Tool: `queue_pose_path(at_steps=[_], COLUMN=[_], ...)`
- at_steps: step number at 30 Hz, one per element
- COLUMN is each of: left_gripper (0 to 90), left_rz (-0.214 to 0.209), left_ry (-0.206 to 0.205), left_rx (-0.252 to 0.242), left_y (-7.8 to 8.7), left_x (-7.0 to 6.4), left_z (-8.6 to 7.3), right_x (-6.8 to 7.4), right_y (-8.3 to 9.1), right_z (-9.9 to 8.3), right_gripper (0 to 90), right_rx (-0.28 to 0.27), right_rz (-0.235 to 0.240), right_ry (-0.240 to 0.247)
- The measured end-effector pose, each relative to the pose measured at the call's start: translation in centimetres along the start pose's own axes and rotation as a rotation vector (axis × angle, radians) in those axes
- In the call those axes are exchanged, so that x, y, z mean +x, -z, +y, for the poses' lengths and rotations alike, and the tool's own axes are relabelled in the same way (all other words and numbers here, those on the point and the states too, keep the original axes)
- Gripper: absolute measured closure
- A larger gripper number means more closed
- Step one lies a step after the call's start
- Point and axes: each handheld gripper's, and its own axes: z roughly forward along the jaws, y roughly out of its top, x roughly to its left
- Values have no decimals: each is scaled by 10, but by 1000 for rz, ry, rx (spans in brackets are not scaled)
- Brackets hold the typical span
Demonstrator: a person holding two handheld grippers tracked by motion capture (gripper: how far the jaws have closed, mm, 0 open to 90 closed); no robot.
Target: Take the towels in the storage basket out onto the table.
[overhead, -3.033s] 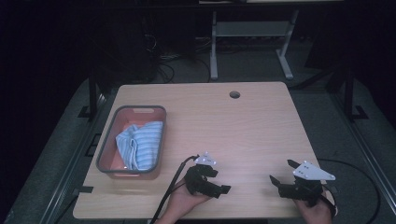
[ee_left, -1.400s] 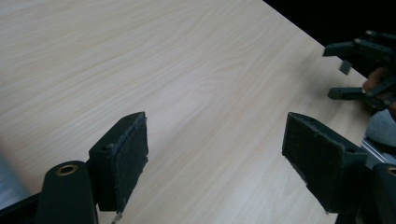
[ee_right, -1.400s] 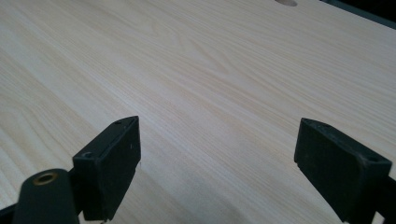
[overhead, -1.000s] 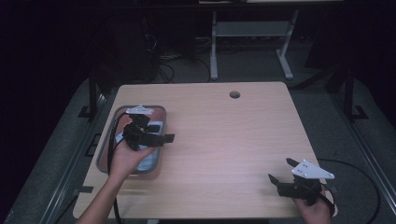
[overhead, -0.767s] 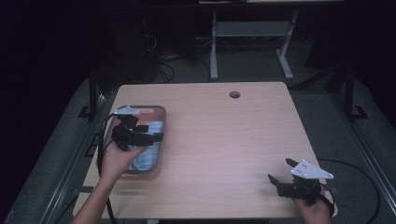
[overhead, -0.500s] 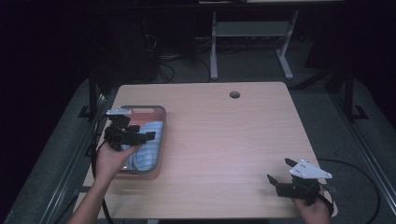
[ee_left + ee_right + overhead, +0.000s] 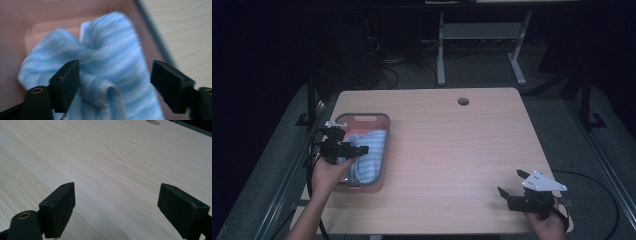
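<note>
A crumpled blue-and-white striped cloth (image 7: 368, 152) lies in a pink tray (image 7: 362, 118) at the table's left side. My left gripper (image 7: 357, 149) hovers over the tray's left part, open, its jaws pointing right above the cloth. In the left gripper view the cloth (image 7: 110, 67) bunches up between and beyond the wide-apart jaws of that gripper (image 7: 115, 82), and nothing is held. My right gripper (image 7: 511, 183) rests near the table's front right corner, open. In the right gripper view its jaws (image 7: 117, 207) frame bare wood.
The light wooden table (image 7: 452, 145) has a round cable hole (image 7: 463, 101) near its far edge. A white desk frame (image 7: 482, 45) and cables stand on the dark floor behind. A black cable trails from each gripper off the table's front.
My left gripper has travelled from the table's front middle up and left to the tray, then edged further left over the cloth. The right gripper has stayed in place.
</note>
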Motion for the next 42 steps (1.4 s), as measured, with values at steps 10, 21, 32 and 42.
queue_pose_path(at_steps=[10,21,32,42], left_gripper=[224,317,559,704], left_rz=[5,116,178,153], left_ry=[38,-60,-130,-132], left_rx=[117,318,392,385], left_y=[-23,-47,-63,-56], left_x=[0,-8,-12,-7], left_z=[0,7,11,14], right_x=[-1,-1,-1,-1], right_y=[1,1,1,2], right_z=[0,0,0,-1], right_gripper=[141,142,142,142], right_rx=[1,0,0,0], right_rz=[0,-1,2,0], right_ry=[3,4,1,-7])
